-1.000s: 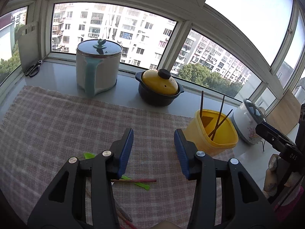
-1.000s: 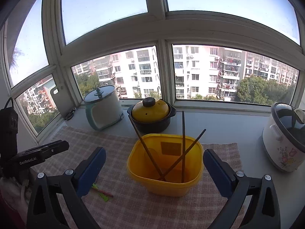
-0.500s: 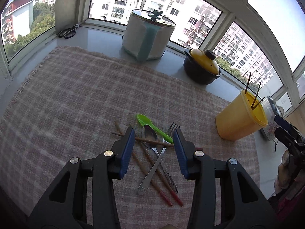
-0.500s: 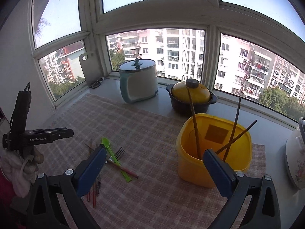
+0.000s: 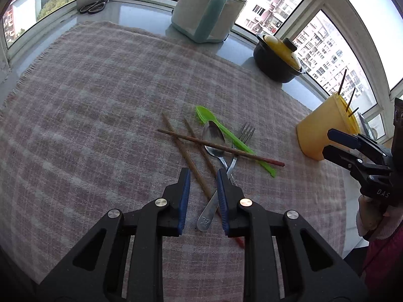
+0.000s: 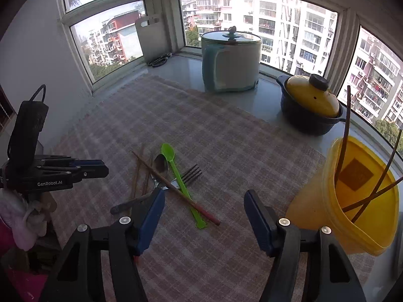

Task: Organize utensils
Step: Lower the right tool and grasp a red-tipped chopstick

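A pile of utensils lies on the checked cloth [image 5: 88, 105]: a green plastic spoon [image 5: 226, 136], a metal spoon [image 5: 214, 138], a metal fork [image 5: 241, 138] and several brown chopsticks [image 5: 219, 147]. My left gripper [image 5: 201, 183] is open, low over the near ends of the chopsticks and the spoon handle, holding nothing. My right gripper [image 6: 204, 201] is open wide and empty, right of the pile [image 6: 173, 173]. The yellow bin [image 6: 352, 201] holds three chopsticks and shows in the left wrist view [image 5: 325, 130] too.
A white pot with a teal handle [image 6: 231, 60] and a dark pot with a yellow lid [image 6: 309, 105] stand on the sill behind the cloth. Scissors [image 5: 93, 6] and a cutting board [image 6: 151, 40] are at the far left corner.
My left gripper has dropped and tilted down over the utensil pile, and its jaws have narrowed. My right gripper has swung left, so the pile has come into its view.
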Demonstrator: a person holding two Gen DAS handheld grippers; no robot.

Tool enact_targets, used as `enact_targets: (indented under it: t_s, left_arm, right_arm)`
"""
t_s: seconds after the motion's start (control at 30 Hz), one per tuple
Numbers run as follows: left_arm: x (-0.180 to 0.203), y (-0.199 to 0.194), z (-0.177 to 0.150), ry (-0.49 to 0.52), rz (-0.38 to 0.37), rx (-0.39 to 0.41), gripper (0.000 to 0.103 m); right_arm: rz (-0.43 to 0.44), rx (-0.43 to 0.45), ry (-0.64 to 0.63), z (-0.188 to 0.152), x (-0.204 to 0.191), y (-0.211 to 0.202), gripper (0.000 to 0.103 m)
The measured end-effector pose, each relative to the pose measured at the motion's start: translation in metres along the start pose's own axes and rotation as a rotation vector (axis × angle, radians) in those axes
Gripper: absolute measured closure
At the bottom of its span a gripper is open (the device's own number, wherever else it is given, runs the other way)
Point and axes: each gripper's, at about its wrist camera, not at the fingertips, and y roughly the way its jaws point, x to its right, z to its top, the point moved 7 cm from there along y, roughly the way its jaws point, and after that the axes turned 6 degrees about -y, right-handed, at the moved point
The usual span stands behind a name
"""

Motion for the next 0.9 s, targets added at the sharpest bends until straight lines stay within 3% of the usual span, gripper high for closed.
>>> enact_targets:
  t_s: [0.27, 0.9]
  left_arm:
    - [-0.014, 0.009, -0.009, -0.024, 0.002, -0.032, 0.087]
    - [-0.013, 0.027, -0.008, -0.043, 0.002, -0.069, 0.087]
  right_arm:
    - [0.078, -0.115, -0.106, -0.003, -0.032, 0.049, 0.061]
    - [0.106, -0.264, -0.235, -0.004, -0.062, 0.116, 0.071]
